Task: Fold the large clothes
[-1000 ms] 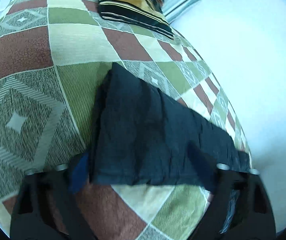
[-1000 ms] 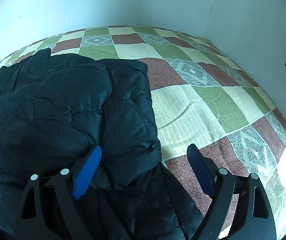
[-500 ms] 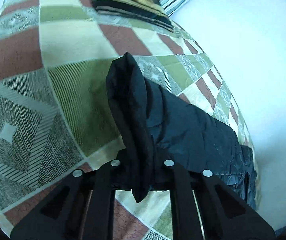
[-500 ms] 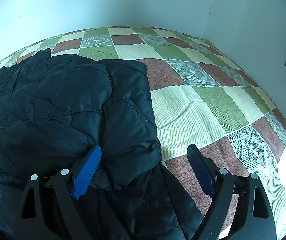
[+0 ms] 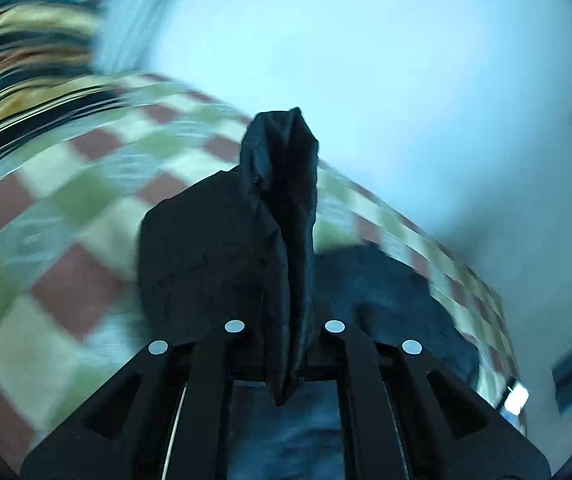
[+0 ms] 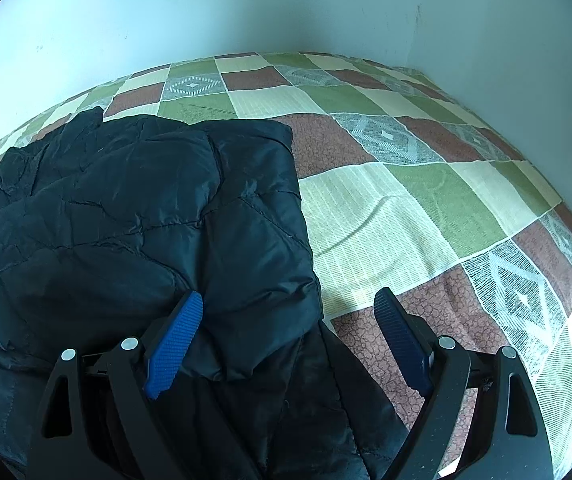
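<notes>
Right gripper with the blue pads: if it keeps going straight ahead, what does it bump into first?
Probably the puffy black quilted jacket. The open right gripper already hovers over its edge on the checkered green, brown and cream bedspread; depth is hard to judge.

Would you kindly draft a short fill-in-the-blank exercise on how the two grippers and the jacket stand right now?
1. The left gripper is ____ on a fold of the dark jacket.
2. The right gripper has its blue pads ____.
3. The jacket lies on a ____ bedspread.

Missing words: shut; open; checked
</notes>
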Motion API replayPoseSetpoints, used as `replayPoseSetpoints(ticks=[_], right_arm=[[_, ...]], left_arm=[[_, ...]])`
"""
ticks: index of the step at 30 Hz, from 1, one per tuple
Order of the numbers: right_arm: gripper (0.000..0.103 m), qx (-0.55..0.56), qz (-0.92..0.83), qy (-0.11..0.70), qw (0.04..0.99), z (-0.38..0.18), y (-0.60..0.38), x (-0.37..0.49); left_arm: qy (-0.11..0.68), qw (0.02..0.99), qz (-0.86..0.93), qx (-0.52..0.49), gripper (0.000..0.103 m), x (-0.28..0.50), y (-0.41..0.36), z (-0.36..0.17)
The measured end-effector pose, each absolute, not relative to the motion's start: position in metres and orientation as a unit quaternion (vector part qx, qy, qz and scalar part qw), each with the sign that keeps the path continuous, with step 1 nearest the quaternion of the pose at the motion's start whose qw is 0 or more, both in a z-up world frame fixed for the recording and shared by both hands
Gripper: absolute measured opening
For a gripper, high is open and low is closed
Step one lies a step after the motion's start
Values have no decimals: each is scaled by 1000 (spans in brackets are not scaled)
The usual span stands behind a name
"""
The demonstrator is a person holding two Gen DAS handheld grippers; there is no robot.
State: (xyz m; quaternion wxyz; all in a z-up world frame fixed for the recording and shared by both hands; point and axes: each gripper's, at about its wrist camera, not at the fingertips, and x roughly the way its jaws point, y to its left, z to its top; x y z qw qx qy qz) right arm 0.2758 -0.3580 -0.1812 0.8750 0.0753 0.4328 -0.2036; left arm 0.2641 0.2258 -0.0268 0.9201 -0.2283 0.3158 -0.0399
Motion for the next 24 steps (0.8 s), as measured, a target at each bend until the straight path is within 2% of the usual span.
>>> replayPoseSetpoints(ticks=[4, 10, 16, 24], right_arm=[[86, 86, -199, 433, 875, -182, -360, 276], [86, 100, -194, 432, 875, -185, -363, 274], [86, 113, -187, 432, 875, -187, -368, 273], [86, 122, -182, 433, 875, -188, -370, 273]], left_arm=[[339, 916, -102, -187, 8, 300, 140, -26], [385, 901, -162, -117, 8, 339, 9, -58], [437, 869, -213, -91, 8, 359, -82, -102], [468, 844, -253, -72, 8, 358, -153, -135]])
